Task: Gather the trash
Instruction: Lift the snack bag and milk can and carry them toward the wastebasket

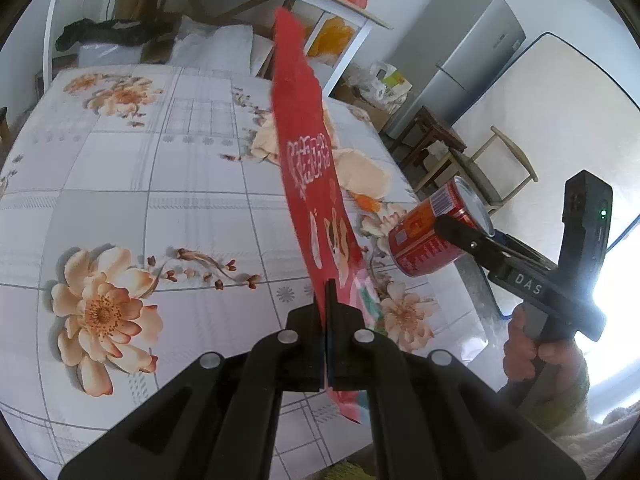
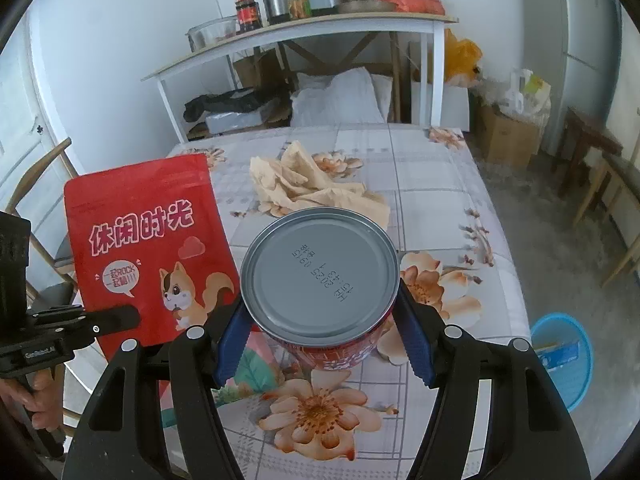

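Right wrist: can [image 2: 320,276] tilts, base toward camera; pouch [image 2: 148,248] upright.

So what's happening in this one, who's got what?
A person is clearing trash off a flowered table with two handheld grippers. The left gripper is shut on the bottom edge of a red snack pouch, held up off the table. The right gripper clamps a red can by its sides. A crumpled beige wrapper lies on the table, and a blue bin stands on the floor beside it.
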### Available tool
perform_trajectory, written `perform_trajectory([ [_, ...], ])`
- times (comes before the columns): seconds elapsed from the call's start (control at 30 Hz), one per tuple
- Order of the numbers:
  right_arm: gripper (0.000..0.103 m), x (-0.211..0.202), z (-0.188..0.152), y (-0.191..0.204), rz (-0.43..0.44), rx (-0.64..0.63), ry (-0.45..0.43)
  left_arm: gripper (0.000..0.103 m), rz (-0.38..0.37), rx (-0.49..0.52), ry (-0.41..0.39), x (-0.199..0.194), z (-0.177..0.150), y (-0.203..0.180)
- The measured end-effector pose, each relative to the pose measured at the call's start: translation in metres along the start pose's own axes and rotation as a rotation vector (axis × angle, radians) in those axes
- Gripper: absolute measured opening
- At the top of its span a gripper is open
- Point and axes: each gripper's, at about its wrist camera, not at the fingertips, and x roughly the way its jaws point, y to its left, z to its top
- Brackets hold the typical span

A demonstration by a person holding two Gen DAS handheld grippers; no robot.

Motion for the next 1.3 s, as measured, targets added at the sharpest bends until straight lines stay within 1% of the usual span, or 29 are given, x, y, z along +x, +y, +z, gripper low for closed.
perform_trajectory([
  [0.23, 0.063, -0.022, 0.000, 0.001, -0.005, 0.000, -0.047, 0.000, -0.033, 0.024, -0.043, -0.019, 0.002, -0.017],
  [0.4, 0.063, -0.042, 0.000, -0.006, -0.014, 0.017, -0.086, 0.000, -0.069, 0.051, -0.067, -0.028, 0.008, -0.029],
  [0.57, 0.063, -0.066, -0.004, -0.023, -0.027, 0.063, -0.134, 0.000, -0.117, 0.079, -0.078, -0.033, 0.016, -0.044],
  [0.73, 0.063, -0.089, -0.011, -0.050, -0.069, 0.130, -0.180, 0.000, -0.167, 0.122, -0.077, -0.028, 0.027, -0.064],
  [0.83, 0.063, -0.101, -0.017, -0.069, -0.107, 0.183, -0.199, 0.000, -0.200, 0.155, -0.068, -0.022, 0.035, -0.080],
  [1.03, 0.063, -0.128, -0.032, -0.121, -0.223, 0.303, -0.240, 0.000, -0.275, 0.222, -0.035, 0.005, 0.057, -0.118],
  [1.13, 0.063, -0.145, -0.043, -0.148, -0.305, 0.381, -0.264, 0.000, -0.312, 0.263, -0.014, 0.023, 0.067, -0.141],
  [1.23, 0.063, -0.162, -0.063, -0.179, -0.397, 0.483, -0.278, 0.000, -0.350, 0.296, 0.022, 0.047, 0.074, -0.165],
  [1.3, 0.063, -0.167, -0.076, -0.196, -0.434, 0.544, -0.272, 0.000, -0.372, 0.307, 0.053, 0.065, 0.076, -0.181],
])
